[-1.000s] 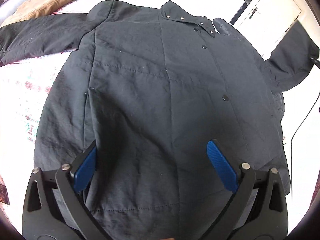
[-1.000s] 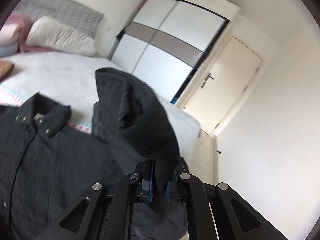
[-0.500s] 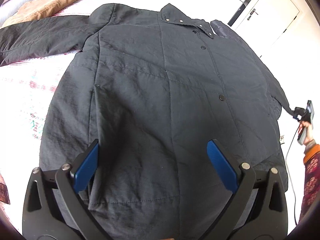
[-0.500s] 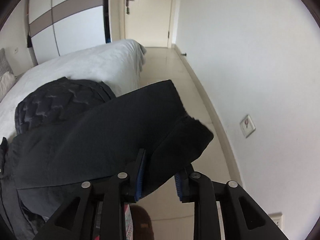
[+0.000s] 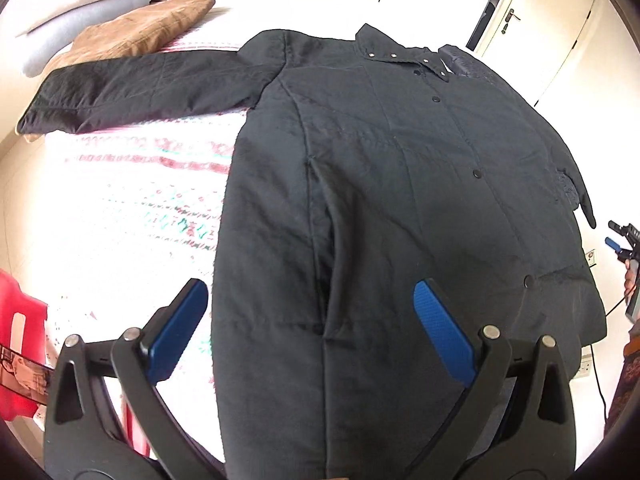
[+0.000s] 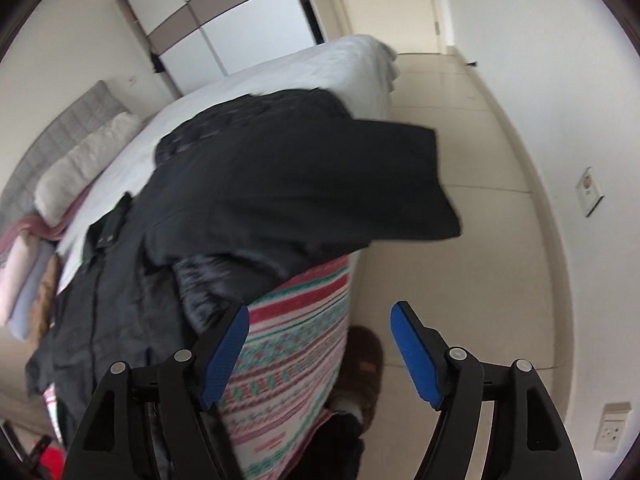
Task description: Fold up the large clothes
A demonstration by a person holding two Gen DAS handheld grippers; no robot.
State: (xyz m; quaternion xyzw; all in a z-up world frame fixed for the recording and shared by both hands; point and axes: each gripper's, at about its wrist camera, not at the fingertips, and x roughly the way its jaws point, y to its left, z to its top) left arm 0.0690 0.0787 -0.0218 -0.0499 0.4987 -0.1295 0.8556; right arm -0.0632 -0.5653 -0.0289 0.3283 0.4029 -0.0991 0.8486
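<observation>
Coat [image 5: 380, 208] lies buttoned and face up on your bed [image 5: 120, 216], hem nearest you. Your left hand-held gripper [image 5: 308, 328] hovers over the hem with jaws spread wide, gripping nothing. Your right hand-held gripper [image 6: 320, 356] is opening, nothing between its pads; the right sleeve [image 6: 320, 184] hangs free past the bed edge. Farther off, the left sleeve [image 5: 132, 88] stretches toward a brown cushion [image 5: 140, 32].

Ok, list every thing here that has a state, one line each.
black coat: spread flat on the bed, front snapped shut
spread sleeve: stretched out flat
other sleeve: released, hanging past the bed edge
left gripper: open, empty
right gripper: opening, nothing between the pads
door: shut
</observation>
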